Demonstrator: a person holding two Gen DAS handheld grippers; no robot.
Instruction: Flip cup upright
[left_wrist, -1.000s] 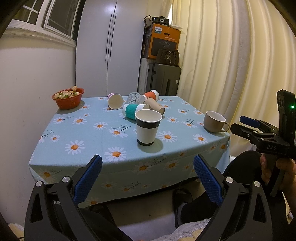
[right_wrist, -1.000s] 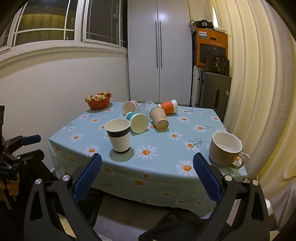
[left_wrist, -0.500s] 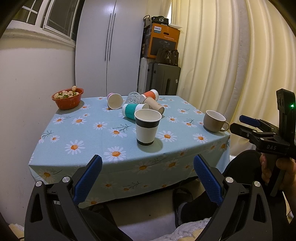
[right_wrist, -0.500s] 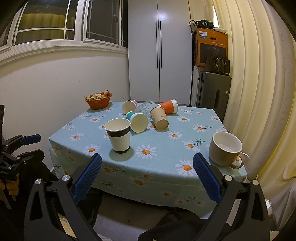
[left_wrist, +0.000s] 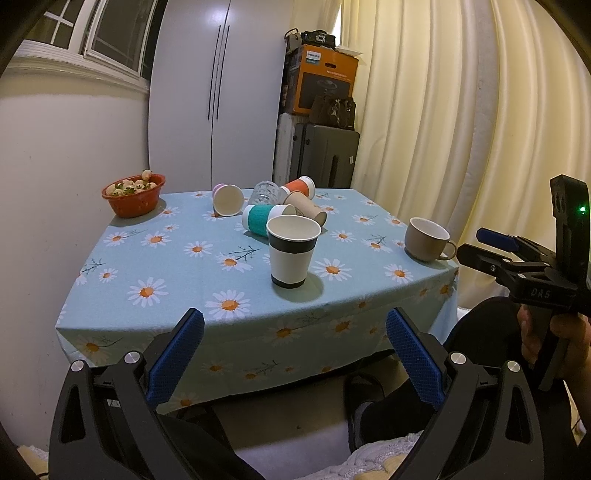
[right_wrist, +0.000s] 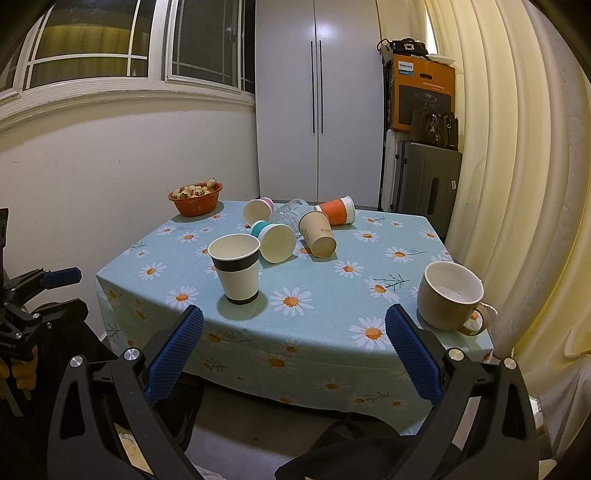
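A black-banded white paper cup (left_wrist: 293, 253) (right_wrist: 236, 268) stands upright near the table's front. Behind it several cups lie on their sides: a teal-sleeved cup (left_wrist: 264, 219) (right_wrist: 273, 240), a tan paper cup (left_wrist: 306, 207) (right_wrist: 318, 233), an orange cup (left_wrist: 298, 185) (right_wrist: 336, 211), a pink-rimmed cup (left_wrist: 228, 199) (right_wrist: 257, 210) and a clear glass (left_wrist: 265, 192) (right_wrist: 290, 214). My left gripper (left_wrist: 294, 355) is open and empty, in front of the table edge. My right gripper (right_wrist: 293, 354) is open and empty, also short of the table; it shows at the right of the left wrist view (left_wrist: 495, 247).
A beige mug (left_wrist: 426, 239) (right_wrist: 448, 300) stands upright at the table's right front corner. An orange bowl of food (left_wrist: 133, 194) (right_wrist: 195, 197) sits at the back left by the wall. The daisy tablecloth (left_wrist: 166, 273) hangs over the front edge. Curtains hang on the right.
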